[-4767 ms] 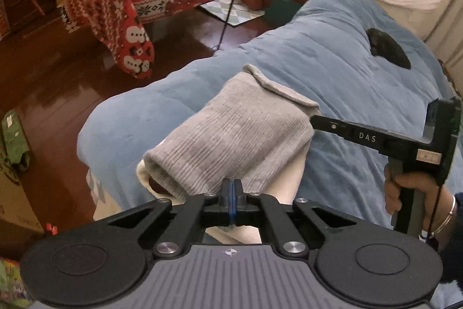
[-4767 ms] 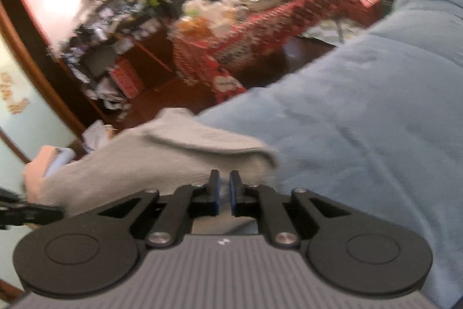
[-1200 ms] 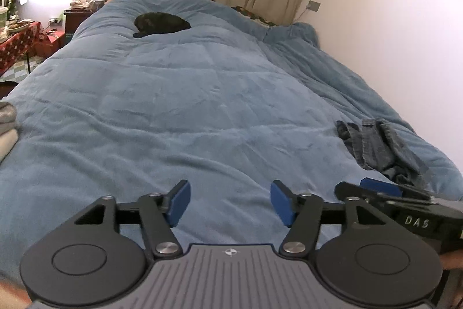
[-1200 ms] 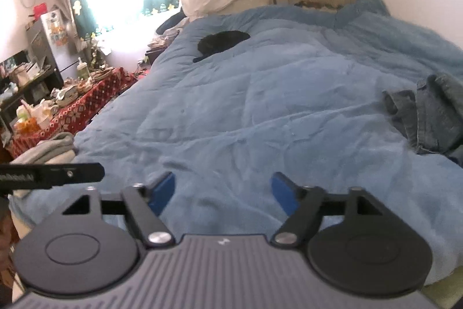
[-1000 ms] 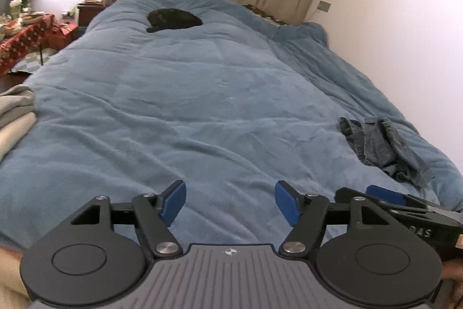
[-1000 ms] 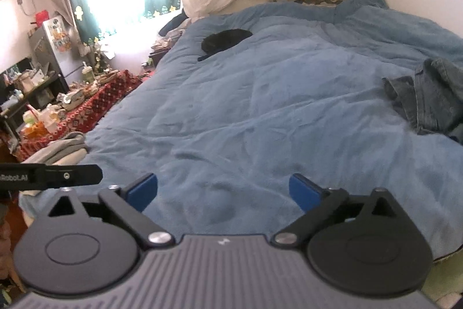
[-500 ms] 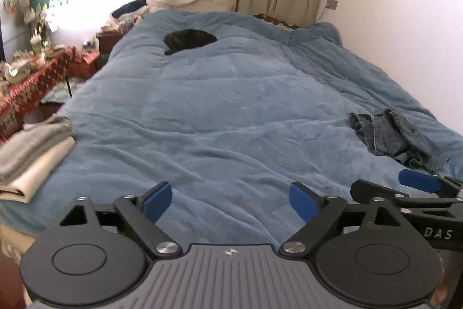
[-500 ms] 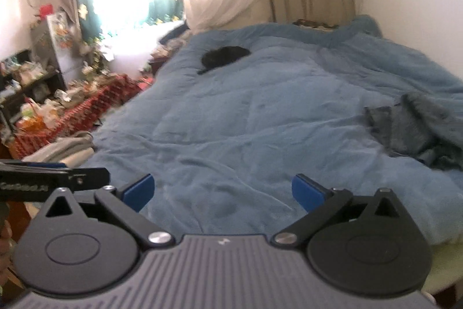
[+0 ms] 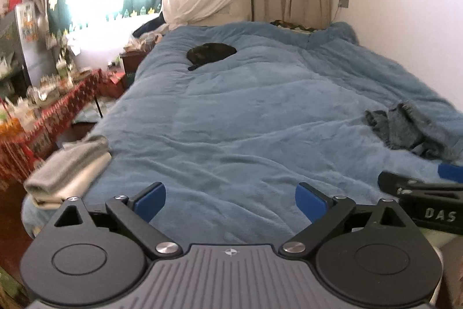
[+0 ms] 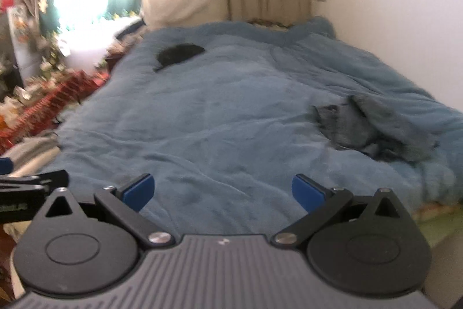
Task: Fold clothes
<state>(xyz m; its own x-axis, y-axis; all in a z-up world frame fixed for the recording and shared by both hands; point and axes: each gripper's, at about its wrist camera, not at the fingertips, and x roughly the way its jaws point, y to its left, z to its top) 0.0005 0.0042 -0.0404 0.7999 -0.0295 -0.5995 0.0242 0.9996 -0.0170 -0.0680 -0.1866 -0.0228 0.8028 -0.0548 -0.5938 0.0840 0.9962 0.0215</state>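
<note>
A crumpled dark denim garment lies on the right side of the blue bed; it also shows in the right wrist view. A folded stack, grey knit on top of cream cloth, sits at the bed's near left corner, and its edge shows in the right wrist view. My left gripper is open and empty above the near edge of the bed. My right gripper is open and empty too, also seen at the right in the left wrist view. Both are well short of the denim.
The blue quilt covers the whole bed. A dark round object lies near the pillows. A table with a red patterned cloth, crowded with dishes, stands left of the bed. A white wall runs along the right side.
Both grippers let go of the folded grey garment, swung away from the stack and opened wide. Over the last second both views pulled back and turned toward the denim side.
</note>
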